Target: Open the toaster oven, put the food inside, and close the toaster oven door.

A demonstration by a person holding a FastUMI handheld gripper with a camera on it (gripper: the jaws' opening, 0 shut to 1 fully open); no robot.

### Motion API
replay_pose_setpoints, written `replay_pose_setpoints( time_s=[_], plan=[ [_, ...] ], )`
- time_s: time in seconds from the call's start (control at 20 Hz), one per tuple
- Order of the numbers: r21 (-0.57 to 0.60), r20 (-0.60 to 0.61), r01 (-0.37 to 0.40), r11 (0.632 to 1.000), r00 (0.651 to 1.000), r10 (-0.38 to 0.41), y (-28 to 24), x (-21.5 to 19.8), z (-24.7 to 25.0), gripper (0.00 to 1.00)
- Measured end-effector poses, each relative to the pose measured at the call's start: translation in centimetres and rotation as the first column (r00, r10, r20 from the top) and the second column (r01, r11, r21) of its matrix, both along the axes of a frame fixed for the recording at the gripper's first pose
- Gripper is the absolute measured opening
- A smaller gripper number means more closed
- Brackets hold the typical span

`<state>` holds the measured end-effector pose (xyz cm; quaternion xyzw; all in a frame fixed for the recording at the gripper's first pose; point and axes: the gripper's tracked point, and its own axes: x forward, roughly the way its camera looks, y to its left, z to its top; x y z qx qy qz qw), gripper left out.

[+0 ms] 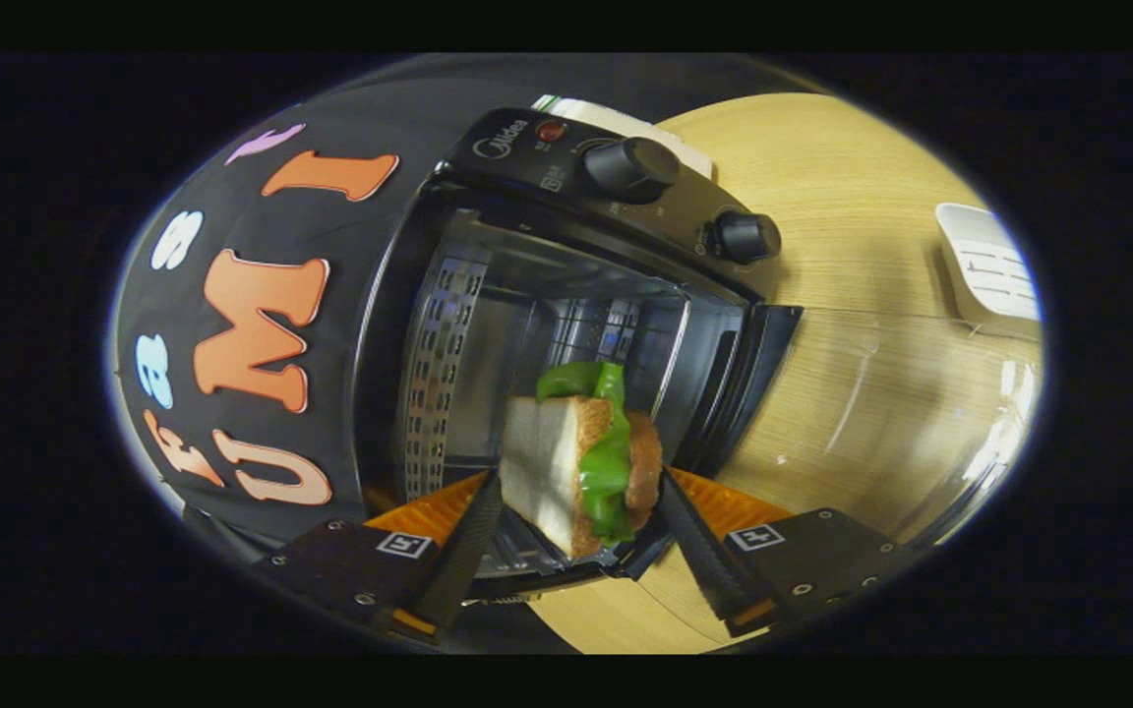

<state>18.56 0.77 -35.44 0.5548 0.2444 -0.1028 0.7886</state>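
Seen tilted, with the black booth wall [262, 246] at the far left; next to it, the black metal toaster oven [527, 295] with its door down and open, the perforated shiny side wall [439, 374] of the cavity visible, then the dark back of the chamber; along its control panel, a small red lamp [551, 130], one big round black knob [631, 167] and a second smaller black knob [745, 237] further along.

Just in front of the open cavity, held at the mouth and not yet inside: the triangular sandwich of white bread with green lettuce and a brown patty [581, 462], standing on its edge between the two fingers; gripper [581, 506] closed on this sandwich, the left finger pressing the white bread face, the right finger pressing the brown patty side; square marker tags on both finger bases.

Under and right of the oven, the light wooden table [852, 393]; well apart at the far right, near the table edge, a white rectangular plastic thing [991, 270], kind not possible to tell.
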Motion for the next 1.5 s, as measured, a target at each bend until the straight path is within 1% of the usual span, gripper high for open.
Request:
replay_pose_setpoints(
  time_s=[0.05,0.2,0.35,0.5,0.65,0.8,0.95,1.05,1.15,1.25,1.4,1.5],
  plan=[
    [-0.01,0.004,0.004,1.0,1.0,-0.004,-0.2,-0.3,0.4,0.96],
    [-0.019,-0.004,-0.002,1.0,1.0,0.002,-0.3,-1.2,0.8,0.98],
    [-0.047,-0.012,-0.011,0.999,1.0,0.011,-0.6,-2.3,1.0,0.98],
    [-0.042,-0.013,-0.012,0.999,1.0,0.011,-1.0,-3.4,1.3,0.98],
    [-0.067,-0.022,-0.027,0.997,0.999,0.026,-1.0,-5.5,1.3,0.98],
    [-0.114,-0.024,-0.078,0.99,0.997,0.076,-0.8,-8.2,1.5,0.98],
    [-0.226,-0.026,-0.163,0.96,0.987,0.161,-0.4,-11.2,2.5,0.98],
    [-0.304,-0.029,-0.214,0.928,0.976,0.216,-0.7,-13.2,3.3,0.98],
    [-0.404,-0.037,-0.253,0.879,0.965,0.261,-1.2,-14.8,3.9,0.98],
    [-0.519,-0.079,-0.301,0.8,0.949,0.306,-1.9,-16.2,3.5,0.98],
    [-0.638,-0.137,-0.359,0.681,0.923,0.359,-2.1,-18.8,3.2,0.99],
    [-0.716,-0.206,-0.398,0.573,0.905,0.371,-2.9,-20.3,1.9,0.99]
  ],
)
